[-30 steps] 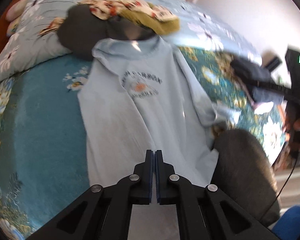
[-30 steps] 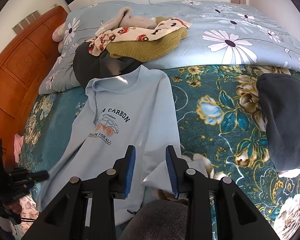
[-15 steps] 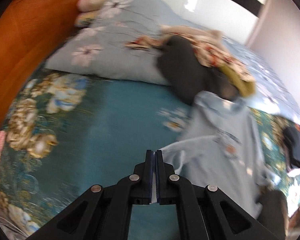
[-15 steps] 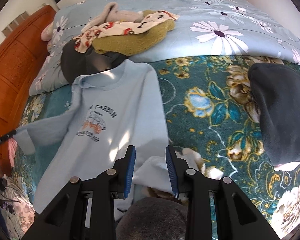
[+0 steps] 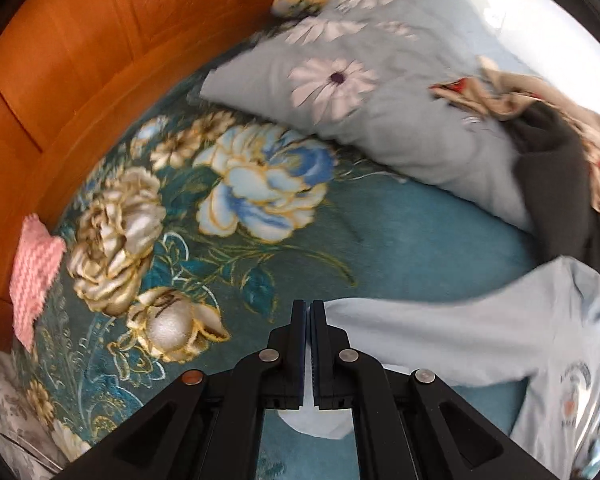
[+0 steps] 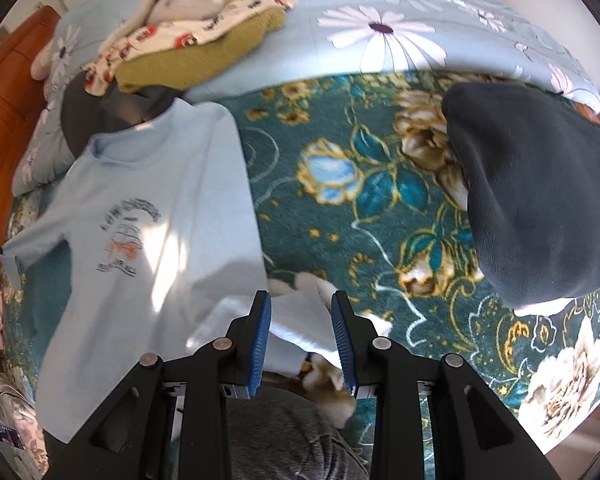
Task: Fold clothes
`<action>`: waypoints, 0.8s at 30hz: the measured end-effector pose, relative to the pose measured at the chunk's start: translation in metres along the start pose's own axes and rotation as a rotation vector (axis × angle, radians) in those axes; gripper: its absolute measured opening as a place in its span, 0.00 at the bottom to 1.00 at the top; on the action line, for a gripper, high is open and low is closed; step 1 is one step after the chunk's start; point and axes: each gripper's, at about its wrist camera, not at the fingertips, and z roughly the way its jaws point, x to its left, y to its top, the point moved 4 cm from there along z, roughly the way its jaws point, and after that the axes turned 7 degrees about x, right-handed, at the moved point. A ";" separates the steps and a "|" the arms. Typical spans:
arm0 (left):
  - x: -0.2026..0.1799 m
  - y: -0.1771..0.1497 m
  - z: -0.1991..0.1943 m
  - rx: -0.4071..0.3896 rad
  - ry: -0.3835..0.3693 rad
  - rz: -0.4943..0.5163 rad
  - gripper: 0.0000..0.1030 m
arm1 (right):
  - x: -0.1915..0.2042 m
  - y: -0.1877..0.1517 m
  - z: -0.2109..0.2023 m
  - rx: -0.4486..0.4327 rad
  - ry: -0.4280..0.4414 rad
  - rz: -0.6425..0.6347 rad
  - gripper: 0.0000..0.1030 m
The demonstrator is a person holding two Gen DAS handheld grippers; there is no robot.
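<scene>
Light-blue sweatshirt [image 6: 156, 216] — flat on the floral bedspread [image 6: 340, 208], print up, unfolded; folding barely begun.
Left gripper [image 5: 309, 312] — clamped on the cuff of the left sleeve [image 5: 432, 344], which runs out to the gripper's right.
Right gripper [image 6: 300, 320] — jaws apart, astride the other cuff, not pinching.
Heap of clothes [image 6: 188, 44] beyond the collar — untouched.

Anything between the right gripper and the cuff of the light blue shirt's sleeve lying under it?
Nothing visible. The right gripper hangs with open jaws over the folded-in sleeve cuff of the light blue shirt, with no other garment covering it.
</scene>
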 end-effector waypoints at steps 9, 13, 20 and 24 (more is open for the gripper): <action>-0.019 -0.011 0.020 0.033 -0.105 -0.007 0.04 | -0.008 0.002 0.043 0.090 0.011 0.010 0.31; -0.029 -0.029 0.000 0.033 -0.168 -0.001 0.05 | -0.013 0.008 0.058 0.108 0.025 0.033 0.31; -0.049 -0.093 -0.058 -0.018 -0.275 0.009 0.27 | -0.013 0.010 0.088 0.147 0.030 0.016 0.31; -0.072 -0.127 -0.080 -0.020 -0.303 0.052 0.29 | -0.012 0.012 0.096 0.150 0.025 -0.006 0.31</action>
